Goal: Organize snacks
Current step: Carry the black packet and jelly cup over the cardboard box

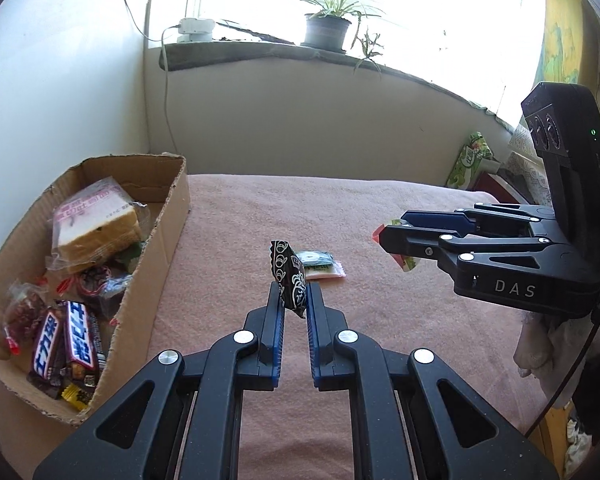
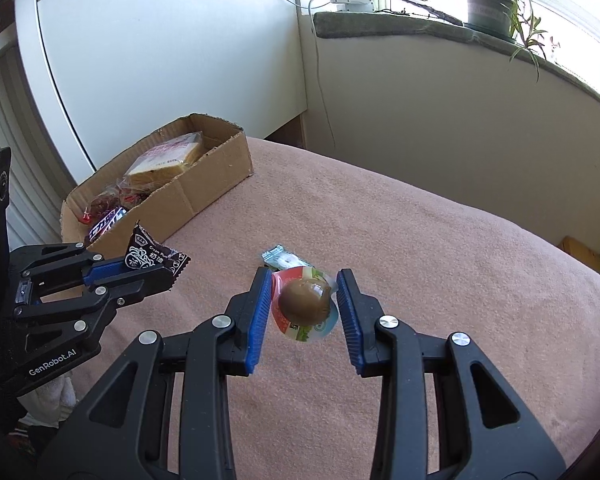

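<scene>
Snacks are being lifted above the fuzzy pink cloth; a crinkly black packet is being pinched by the left gripper; a glossy, seemingly egg-shaped pouch is being clamped by the right gripper; a cardboard box is sitting beside.

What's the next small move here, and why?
Probably carry the left gripper, shut on the black patterned snack packet, leftward over the open cardboard box and release. Both packets are already lifted off the pink blanket; the right gripper holds the brown egg pouch, and the box lies nearest the left one.
</scene>
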A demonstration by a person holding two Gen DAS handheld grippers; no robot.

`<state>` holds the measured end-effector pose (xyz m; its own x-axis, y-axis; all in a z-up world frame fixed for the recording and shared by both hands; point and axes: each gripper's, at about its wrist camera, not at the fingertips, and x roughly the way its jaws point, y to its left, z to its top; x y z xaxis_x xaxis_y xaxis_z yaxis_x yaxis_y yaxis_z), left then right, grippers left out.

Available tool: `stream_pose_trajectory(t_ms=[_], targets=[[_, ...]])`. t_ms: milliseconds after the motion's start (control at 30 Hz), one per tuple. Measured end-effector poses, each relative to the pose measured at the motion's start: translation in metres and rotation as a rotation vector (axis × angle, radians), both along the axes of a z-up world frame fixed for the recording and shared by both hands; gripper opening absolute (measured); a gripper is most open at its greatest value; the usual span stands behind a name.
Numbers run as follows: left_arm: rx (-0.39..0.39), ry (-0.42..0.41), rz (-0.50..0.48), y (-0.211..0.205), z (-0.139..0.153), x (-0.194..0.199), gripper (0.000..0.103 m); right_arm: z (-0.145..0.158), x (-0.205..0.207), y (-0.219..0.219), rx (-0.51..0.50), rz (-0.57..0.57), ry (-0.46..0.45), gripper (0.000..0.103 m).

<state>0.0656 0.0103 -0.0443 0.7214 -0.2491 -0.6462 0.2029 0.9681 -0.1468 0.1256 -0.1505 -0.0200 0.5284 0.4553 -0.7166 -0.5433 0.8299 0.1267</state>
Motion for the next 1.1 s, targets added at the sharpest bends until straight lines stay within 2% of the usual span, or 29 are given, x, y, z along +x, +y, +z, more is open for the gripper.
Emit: stream_pose_trajectory(t_ms=[400, 1100], targets=[[-0.021, -0.032, 0.096, 0.05, 0.014, -0.018, 0.009, 0.02, -0.015, 0.044, 0.006, 0.069, -0.035, 0.035], [-0.025, -0.052, 0.274, 0.139, 0.015, -0.033, 0.009, 0.037, -0.031, 0.133, 0.019, 0.215, -0.043, 0.035]])
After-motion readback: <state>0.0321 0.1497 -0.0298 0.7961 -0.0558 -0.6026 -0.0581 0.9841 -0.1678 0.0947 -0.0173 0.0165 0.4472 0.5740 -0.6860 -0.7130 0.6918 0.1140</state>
